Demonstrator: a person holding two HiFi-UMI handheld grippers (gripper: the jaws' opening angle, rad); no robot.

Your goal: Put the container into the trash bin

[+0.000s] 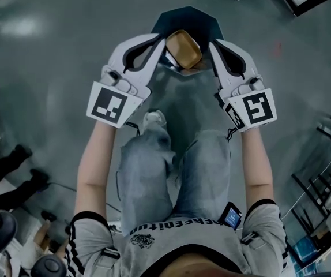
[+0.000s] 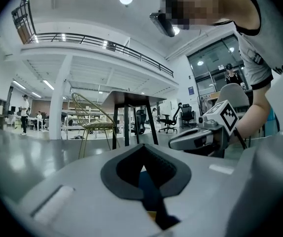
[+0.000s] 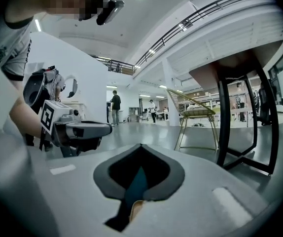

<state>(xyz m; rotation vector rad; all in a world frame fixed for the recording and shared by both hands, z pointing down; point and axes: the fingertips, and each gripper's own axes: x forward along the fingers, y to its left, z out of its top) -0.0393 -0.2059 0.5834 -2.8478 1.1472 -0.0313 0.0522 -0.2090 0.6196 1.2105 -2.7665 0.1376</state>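
Carrying the container [image 1: 184, 48] squeezed between the left gripper [image 1: 155, 41] and the right gripper [image 1: 217, 45], not clamped inside either one. Probably too wide for a single jaw pair, hence pressing in from both sides with the outer faces. Closed tip to tip on both, per the two gripper views, leaving only a loop-shaped gap behind the tips. Through that gap: dark blue below, plus a sliver of tan container edge in the right gripper view. Cannot confirm firm contact on either side from the head view, though no visible gap there.

Held directly over the trash bin [image 1: 185, 17], which sits on the grey floor [image 1: 61, 45] just beyond the person's legs [image 1: 171, 172]. Sitting within the bin's outline as seen from above, so lined up for a straight drop.

Judged as the last step before release. Next up: spreading both grippers apart sideways, evenly, to let go straight down. Main risk — freeing one side first and tipping the container onto the rim or out over the near edge.
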